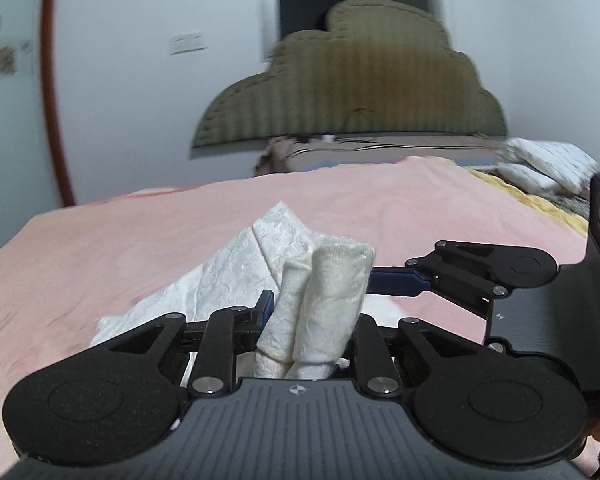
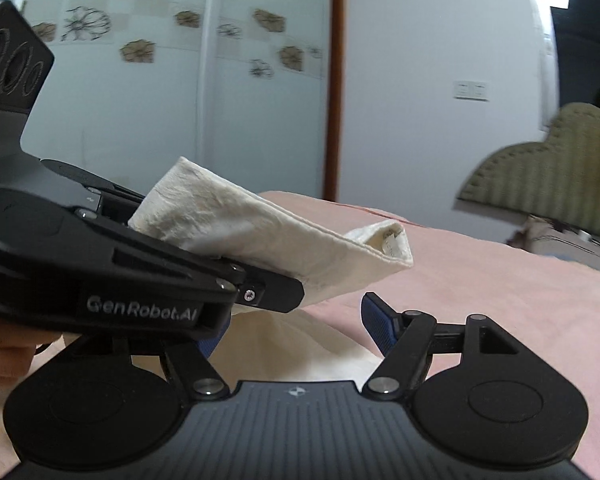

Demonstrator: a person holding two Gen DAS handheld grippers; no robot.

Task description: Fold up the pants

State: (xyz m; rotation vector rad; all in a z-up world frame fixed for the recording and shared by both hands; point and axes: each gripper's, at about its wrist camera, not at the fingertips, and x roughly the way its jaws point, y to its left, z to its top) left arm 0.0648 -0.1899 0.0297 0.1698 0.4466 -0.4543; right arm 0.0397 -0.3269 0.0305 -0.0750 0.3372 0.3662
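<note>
From my right wrist view I can read "GenRobot.AI" in pale letters on the side of the left gripper (image 2: pixel 260 280) at near left. I can read no other text.

So the left black two-finger gripper (image 1: pixel 312 320) is clamped down tight on a bunched-up roll of white textured fabric pants (image 1: pixel 324 304), jaws nearly together, cloth sticking up between them. The right black two-finger gripper (image 2: pixel 296 328) has its jaws standing wide apart with nothing pinched; its blue-padded fingers (image 2: pixel 380 326) are clear of the cloth. It sits just beside the left one, tips close. A bit of a hand (image 2: pixel 4 356) shows behind the left gripper.
</note>
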